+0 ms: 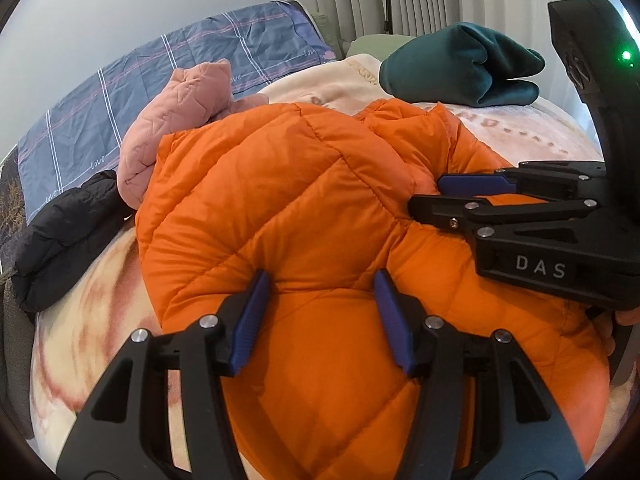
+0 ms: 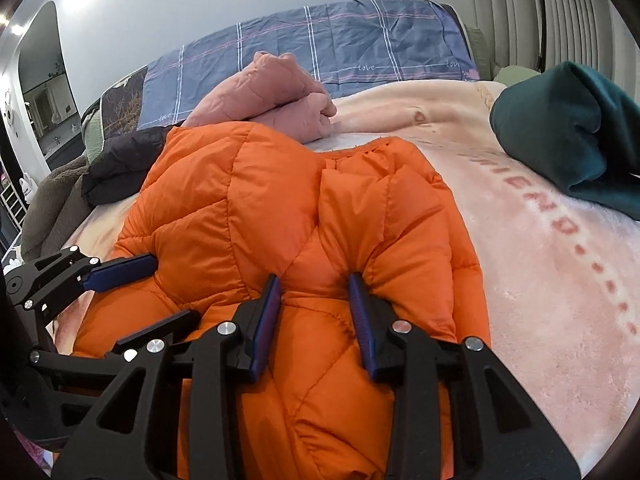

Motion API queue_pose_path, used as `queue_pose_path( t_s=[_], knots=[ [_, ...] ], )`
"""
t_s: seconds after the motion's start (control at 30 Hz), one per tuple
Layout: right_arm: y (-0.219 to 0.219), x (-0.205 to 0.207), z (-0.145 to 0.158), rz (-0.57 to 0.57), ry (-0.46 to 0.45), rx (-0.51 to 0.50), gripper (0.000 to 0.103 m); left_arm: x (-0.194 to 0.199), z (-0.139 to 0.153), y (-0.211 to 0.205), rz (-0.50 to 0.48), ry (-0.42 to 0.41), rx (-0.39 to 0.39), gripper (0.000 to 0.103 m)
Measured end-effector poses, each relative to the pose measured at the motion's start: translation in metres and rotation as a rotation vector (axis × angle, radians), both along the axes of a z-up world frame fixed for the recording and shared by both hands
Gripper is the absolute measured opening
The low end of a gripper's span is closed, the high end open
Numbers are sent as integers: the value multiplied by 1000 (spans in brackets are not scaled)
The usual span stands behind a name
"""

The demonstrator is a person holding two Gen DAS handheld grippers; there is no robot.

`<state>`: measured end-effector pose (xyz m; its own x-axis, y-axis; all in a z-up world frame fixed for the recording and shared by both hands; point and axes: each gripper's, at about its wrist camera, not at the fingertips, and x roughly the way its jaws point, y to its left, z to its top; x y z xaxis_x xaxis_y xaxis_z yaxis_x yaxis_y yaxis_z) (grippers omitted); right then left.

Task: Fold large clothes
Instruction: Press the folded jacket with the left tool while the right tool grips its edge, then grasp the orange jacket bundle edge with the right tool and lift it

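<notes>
A puffy orange quilted jacket point(image 1: 280, 184) lies bunched on the bed's pale pink blanket point(image 2: 540, 280). My left gripper point(image 1: 320, 276) points down at its near part, and a thick bulge of the fabric is pinched between the blue pads, with creases running out from both tips. My right gripper point(image 2: 314, 278) clamps another fold of the orange jacket point(image 2: 240, 200) close beside it; the fabric puckers at both pads. Each view shows the other gripper: the right gripper point(image 1: 426, 193) comes in from the right, the left gripper point(image 2: 174, 288) from the left. The jacket's underside is hidden.
A pink quilted garment point(image 1: 176, 112) lies behind the jacket, a black puffy jacket point(image 1: 64, 232) to its left, and a folded dark teal garment point(image 1: 460, 68) at the back right. A blue plaid pillow point(image 2: 360, 48) leans on the wall. Grey-brown fleece point(image 2: 52, 200) hangs at the bed's left edge.
</notes>
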<state>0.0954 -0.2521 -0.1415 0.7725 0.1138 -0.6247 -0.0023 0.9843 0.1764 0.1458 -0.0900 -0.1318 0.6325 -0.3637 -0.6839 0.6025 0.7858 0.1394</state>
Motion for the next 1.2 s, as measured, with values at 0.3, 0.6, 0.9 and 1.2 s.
queue_pose_path(
  t_s=[0.3, 0.6, 0.9, 1.2],
  knots=[
    [-17, -43, 6, -1, 10, 56, 44, -1, 1, 1, -14, 2, -24, 56],
    [-50, -99, 9, -52, 44, 238, 60, -3, 2, 4, -13, -8, -58, 56],
    [-94, -144, -12, -120, 113, 486, 73, -3, 1, 5, -12, -11, -55, 56],
    [-75, -138, -31, -20, 198, 656, 85, -4, 1, 6, -6, -11, -61, 56]
  ],
)
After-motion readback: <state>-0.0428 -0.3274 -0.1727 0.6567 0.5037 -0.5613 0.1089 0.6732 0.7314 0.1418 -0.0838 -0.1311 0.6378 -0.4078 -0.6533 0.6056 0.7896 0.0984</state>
